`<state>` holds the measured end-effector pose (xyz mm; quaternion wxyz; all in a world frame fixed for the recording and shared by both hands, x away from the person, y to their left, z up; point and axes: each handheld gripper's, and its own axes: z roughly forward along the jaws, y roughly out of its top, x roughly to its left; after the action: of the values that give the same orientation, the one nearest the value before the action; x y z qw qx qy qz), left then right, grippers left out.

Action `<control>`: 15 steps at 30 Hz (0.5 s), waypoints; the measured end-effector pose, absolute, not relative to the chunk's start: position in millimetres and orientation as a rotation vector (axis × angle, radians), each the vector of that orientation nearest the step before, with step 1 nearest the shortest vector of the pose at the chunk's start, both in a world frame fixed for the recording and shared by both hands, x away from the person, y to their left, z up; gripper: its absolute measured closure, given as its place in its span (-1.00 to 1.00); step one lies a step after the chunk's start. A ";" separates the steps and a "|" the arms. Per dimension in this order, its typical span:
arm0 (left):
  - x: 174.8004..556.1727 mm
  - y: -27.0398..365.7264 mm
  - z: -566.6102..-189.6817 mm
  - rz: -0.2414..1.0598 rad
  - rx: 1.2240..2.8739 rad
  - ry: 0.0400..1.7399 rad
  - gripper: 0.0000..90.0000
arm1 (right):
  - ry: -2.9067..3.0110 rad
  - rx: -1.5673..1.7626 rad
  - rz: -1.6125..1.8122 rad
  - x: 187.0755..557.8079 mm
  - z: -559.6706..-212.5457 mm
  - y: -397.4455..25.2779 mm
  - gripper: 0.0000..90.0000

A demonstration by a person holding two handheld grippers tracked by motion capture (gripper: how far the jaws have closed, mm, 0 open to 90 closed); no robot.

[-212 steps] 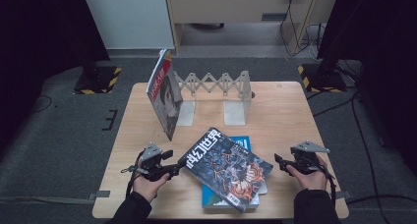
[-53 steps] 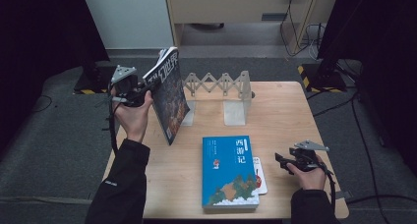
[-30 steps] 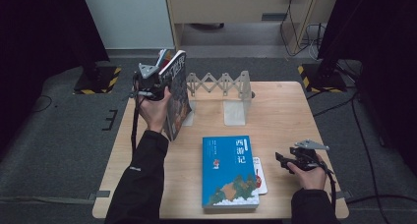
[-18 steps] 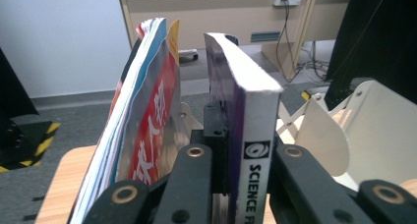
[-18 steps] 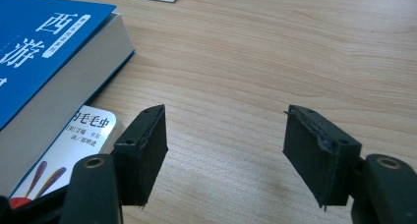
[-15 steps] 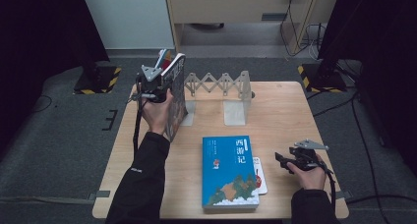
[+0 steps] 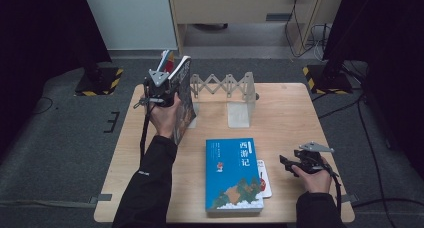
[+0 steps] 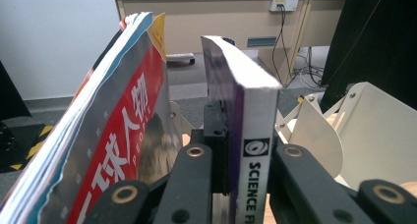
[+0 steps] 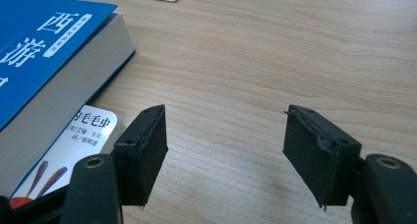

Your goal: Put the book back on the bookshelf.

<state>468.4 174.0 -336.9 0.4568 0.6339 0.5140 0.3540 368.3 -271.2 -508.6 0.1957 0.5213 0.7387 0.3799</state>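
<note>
My left gripper is shut on the spine of a dark science fiction book, held upright at the left end of the white expanding book rack. A red-covered magazine leans just to its left in the rack. A thick blue book lies flat at the table's front middle, on top of a white booklet. My right gripper rests open near the front right, just right of the blue book, with nothing between its jaws.
The wooden table holds the rack's white dividers to the right of the held book. Dark floor surrounds the table; a wooden cabinet and cables stand beyond it.
The left gripper has carried the dark book from the table's front up to the rack's left end and stood it upright beside the magazine. The right gripper has stayed still.
</note>
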 end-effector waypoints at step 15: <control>446.6 194.4 -331.0 0.688 1.777 1.321 0.78 | 2.087 1.466 1.060 367.5 -508.9 -269.7 -0.29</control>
<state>446.6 194.4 -331.0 0.4000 0.7025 0.5221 0.2720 367.5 -269.7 -508.9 0.1888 0.5213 0.7420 0.3769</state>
